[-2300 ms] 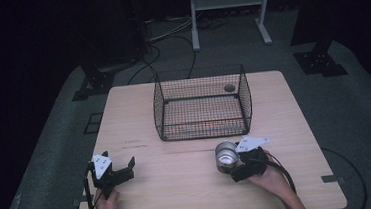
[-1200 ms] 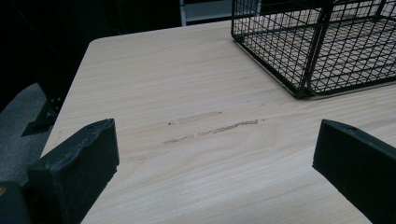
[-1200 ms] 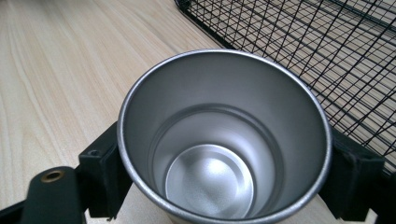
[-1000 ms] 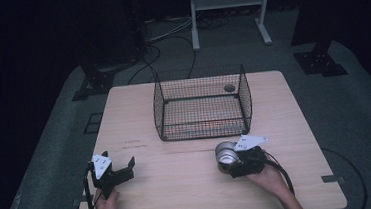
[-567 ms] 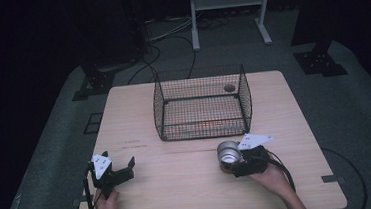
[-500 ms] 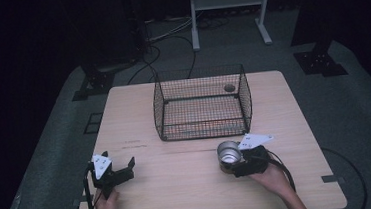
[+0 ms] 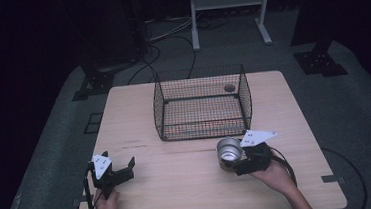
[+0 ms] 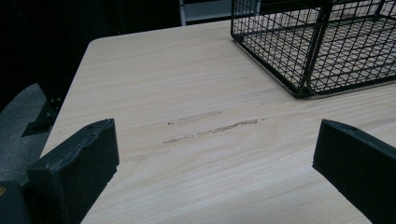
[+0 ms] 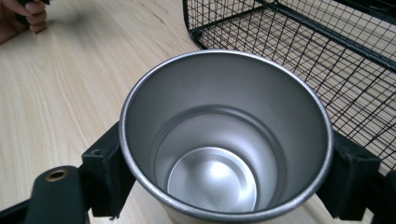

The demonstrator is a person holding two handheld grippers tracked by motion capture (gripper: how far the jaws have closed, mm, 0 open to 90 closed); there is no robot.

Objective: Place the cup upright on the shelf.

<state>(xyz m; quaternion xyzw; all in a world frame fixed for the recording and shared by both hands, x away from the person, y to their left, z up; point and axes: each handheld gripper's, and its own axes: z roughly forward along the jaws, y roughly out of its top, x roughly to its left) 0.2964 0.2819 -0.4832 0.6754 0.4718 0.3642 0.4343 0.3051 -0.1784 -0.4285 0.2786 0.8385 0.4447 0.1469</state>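
Dark room, grey floor point(image 7: 360, 121) (cables point(image 7: 168, 35)), white stand point(image 7: 228, 1).

Left hand-held gripper point(image 7: 120, 169) low at the near left, held by the left hand point(image 7: 106, 203) from the bottom edge, pointing right and a little forward, jaws spread wide with nothing between. Right hand-held gripper point(image 7: 232, 160) at the near right, gripped by the right hand point(image 7: 274, 173), forearm angling in from the bottom, jaws just closed tight against both sides of their load.
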